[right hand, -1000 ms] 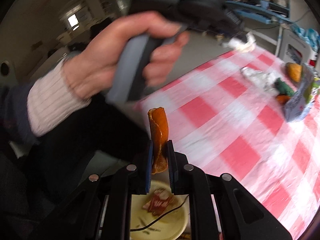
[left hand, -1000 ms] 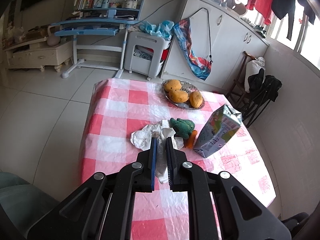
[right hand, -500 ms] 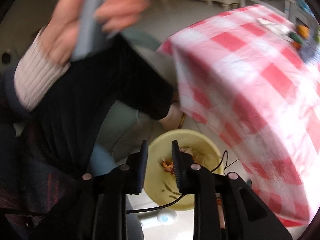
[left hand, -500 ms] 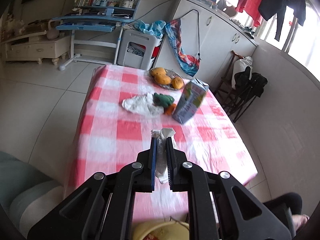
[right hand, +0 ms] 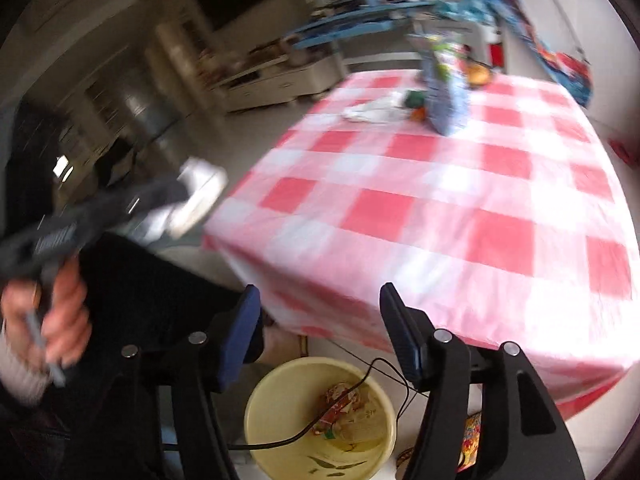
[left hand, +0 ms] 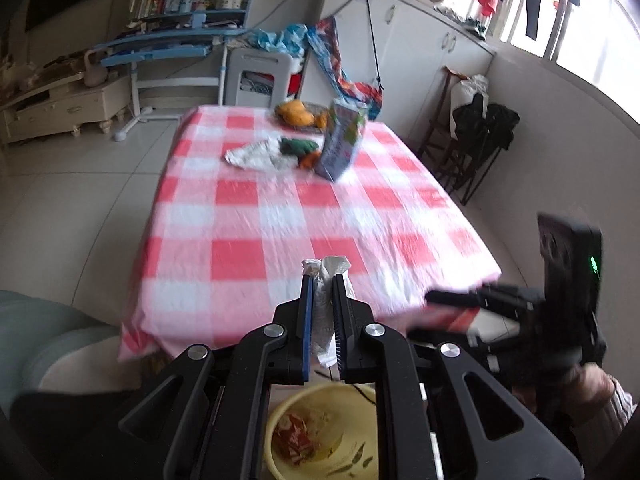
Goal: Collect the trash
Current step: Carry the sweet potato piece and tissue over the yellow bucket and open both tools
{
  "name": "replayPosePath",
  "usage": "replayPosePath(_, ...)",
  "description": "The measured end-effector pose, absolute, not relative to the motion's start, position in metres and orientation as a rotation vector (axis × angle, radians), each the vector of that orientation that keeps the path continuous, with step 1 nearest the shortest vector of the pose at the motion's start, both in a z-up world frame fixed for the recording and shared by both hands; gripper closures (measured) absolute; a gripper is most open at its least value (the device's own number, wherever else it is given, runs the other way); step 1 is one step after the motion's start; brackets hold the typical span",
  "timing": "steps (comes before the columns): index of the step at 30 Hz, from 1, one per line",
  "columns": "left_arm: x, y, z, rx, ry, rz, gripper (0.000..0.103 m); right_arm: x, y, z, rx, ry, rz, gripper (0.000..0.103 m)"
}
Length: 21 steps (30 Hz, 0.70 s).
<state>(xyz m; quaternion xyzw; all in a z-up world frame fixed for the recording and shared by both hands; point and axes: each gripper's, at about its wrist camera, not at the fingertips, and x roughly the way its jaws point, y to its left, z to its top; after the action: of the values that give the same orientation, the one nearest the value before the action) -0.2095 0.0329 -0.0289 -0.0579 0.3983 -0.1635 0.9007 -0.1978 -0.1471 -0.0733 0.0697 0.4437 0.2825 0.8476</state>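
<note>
My left gripper (left hand: 322,278) is shut on a crumpled white tissue (left hand: 328,266), held just off the table's near edge above a yellow bin (left hand: 276,416). The right wrist view shows that tissue (right hand: 200,184) blurred at the left. My right gripper (right hand: 319,292) hangs over the same bin (right hand: 252,404), its jaws opening with nothing between them. The bin holds wrappers and scraps. Far on the checked table (left hand: 280,216) lie a crumpled white paper (left hand: 256,154), a green wad (left hand: 298,146), an orange scrap (left hand: 308,162) and a tilted drink carton (left hand: 344,140).
A plate of orange fruit (left hand: 298,114) sits at the table's far end. A black cable (right hand: 360,384) runs over the bin's rim. A person's dark-clothed legs (right hand: 152,288) are left of the bin. A folding chair (left hand: 472,148) stands right of the table.
The left gripper drew back from the table's middle to its near edge with the tissue. The right gripper opened, the orange peel left its jaws, and it rolled to face the table.
</note>
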Motion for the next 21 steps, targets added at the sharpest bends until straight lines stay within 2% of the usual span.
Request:
replayPosePath(3, -0.218, 0.025, -0.043, -0.124, 0.873, -0.354, 0.093, -0.199, -0.155, -0.077, 0.208, 0.930, 0.555, 0.043)
replayPosePath(10, -0.245, 0.003, -0.120, -0.041, 1.207, -0.412, 0.091, -0.207, -0.170, -0.073, 0.316, 0.890, 0.516, 0.042)
replayPosePath(12, -0.245, 0.007, -0.115, -0.059, 1.185, -0.403, 0.084, -0.210, -0.175, -0.077, 0.323, 0.893, 0.487, 0.042)
replayPosePath(14, -0.247, 0.014, -0.105, -0.077, 1.138, -0.399, 0.067, -0.211, -0.179, -0.079, 0.342, 0.884, 0.473, 0.042)
replayPosePath(16, -0.246, 0.019, -0.100, -0.084, 1.112, -0.371, 0.059, -0.212, -0.185, -0.082, 0.372, 0.879, 0.449, 0.042)
replayPosePath(18, -0.240, 0.025, -0.094, -0.123, 1.098, -0.345, 0.057, -0.213, -0.189, -0.081, 0.392, 0.867, 0.434, 0.042)
replayPosePath(21, -0.236, 0.036, -0.080, -0.152, 1.026, -0.297, 0.047, -0.213, -0.190, -0.082, 0.396, 0.854, 0.420, 0.041)
